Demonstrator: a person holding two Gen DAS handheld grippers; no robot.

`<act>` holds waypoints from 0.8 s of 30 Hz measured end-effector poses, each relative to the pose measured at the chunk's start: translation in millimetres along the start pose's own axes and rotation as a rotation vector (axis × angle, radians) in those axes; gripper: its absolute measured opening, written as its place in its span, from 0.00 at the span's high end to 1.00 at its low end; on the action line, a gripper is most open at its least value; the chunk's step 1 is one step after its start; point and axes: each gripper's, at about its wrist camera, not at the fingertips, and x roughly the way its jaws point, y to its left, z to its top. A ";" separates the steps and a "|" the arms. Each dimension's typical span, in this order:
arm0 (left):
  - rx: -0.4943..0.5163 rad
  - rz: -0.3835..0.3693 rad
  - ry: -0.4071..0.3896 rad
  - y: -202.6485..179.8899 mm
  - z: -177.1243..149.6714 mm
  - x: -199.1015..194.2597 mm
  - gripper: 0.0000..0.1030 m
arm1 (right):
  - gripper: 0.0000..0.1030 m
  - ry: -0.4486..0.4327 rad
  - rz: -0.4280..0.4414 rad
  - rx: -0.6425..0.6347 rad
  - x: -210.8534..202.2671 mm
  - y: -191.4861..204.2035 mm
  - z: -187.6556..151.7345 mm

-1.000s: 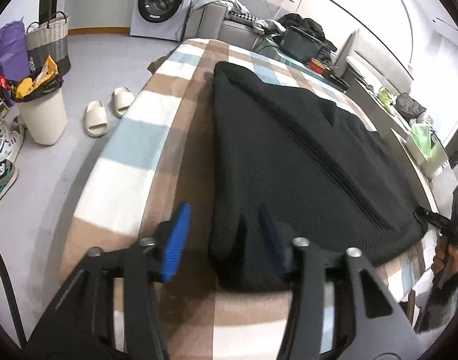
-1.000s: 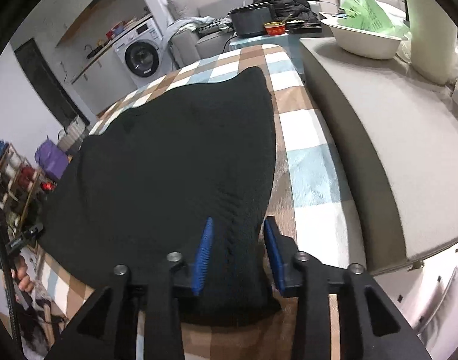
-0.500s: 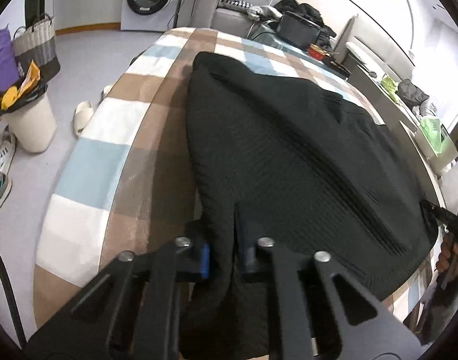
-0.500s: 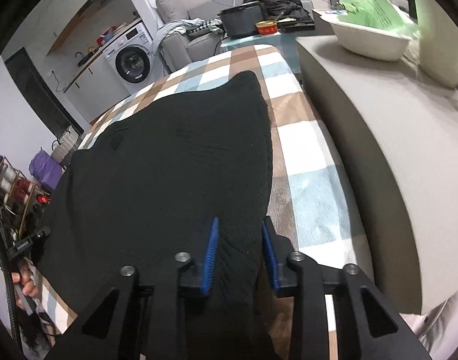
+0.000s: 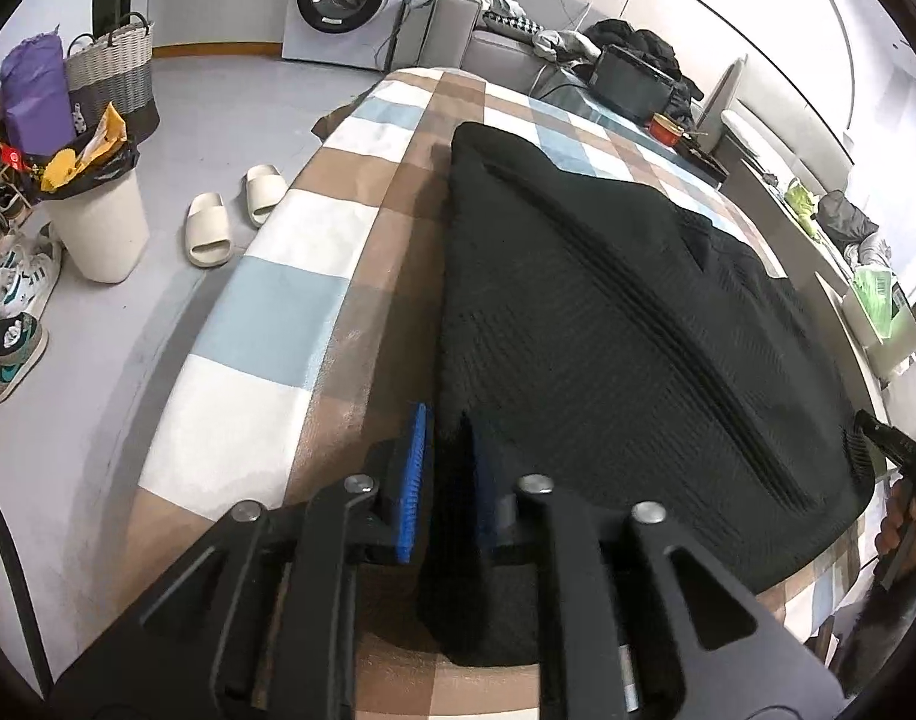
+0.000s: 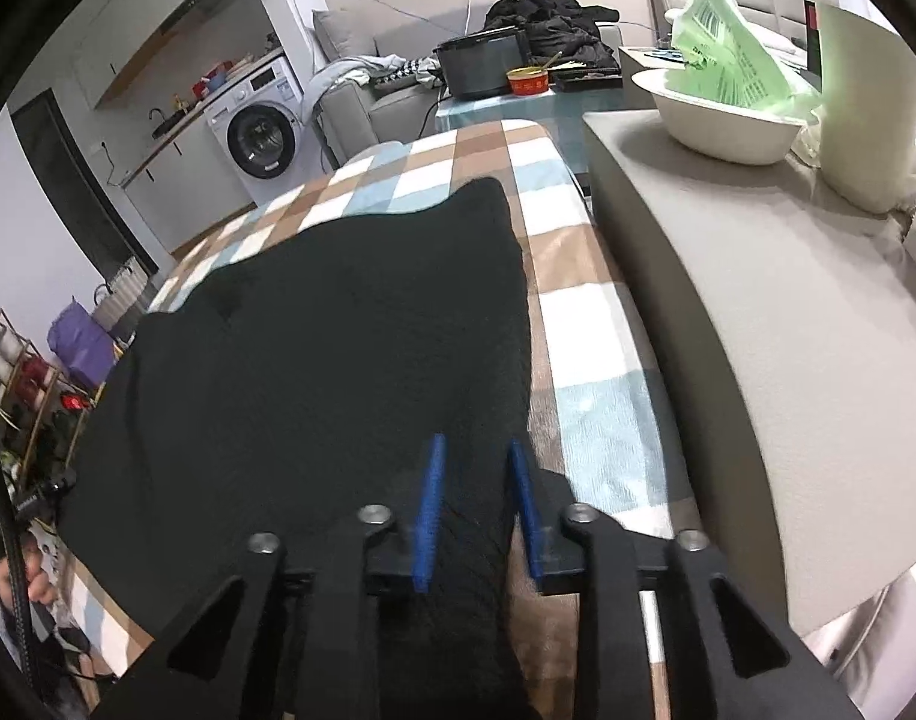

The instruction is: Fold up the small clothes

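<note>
Black knit garment (image 5: pixel 608 324) lies spread on the checked tablecloth (image 5: pixel 290 324).
Left gripper (image 5: pixel 449 474) and right gripper (image 6: pixel 473 501) each pinch a near corner; folds bury the inner pads, and the near hem is cut off.

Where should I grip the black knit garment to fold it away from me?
Grip the black knit garment at its two near hem corners, coming in from the near table edge. It lies flat on the checked cloth, so only the edge is pinchable. The left tongs and right tongs already straddle those corners.
</note>
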 end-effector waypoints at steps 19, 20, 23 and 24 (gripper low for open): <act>0.064 0.017 0.028 -47.5 21.2 40.1 0.51 | 0.58 0.050 -0.004 -0.066 27.9 20.5 18.3; 0.081 0.031 0.019 -49.7 21.1 42.5 0.58 | 0.59 0.052 -0.016 -0.089 30.5 24.3 17.1; 0.100 0.060 0.021 -46.6 18.1 45.7 0.81 | 0.76 0.056 -0.080 -0.159 35.6 34.1 12.1; 0.093 0.050 0.012 -42.8 16.0 44.2 0.83 | 0.78 0.066 -0.123 -0.184 38.2 34.9 10.5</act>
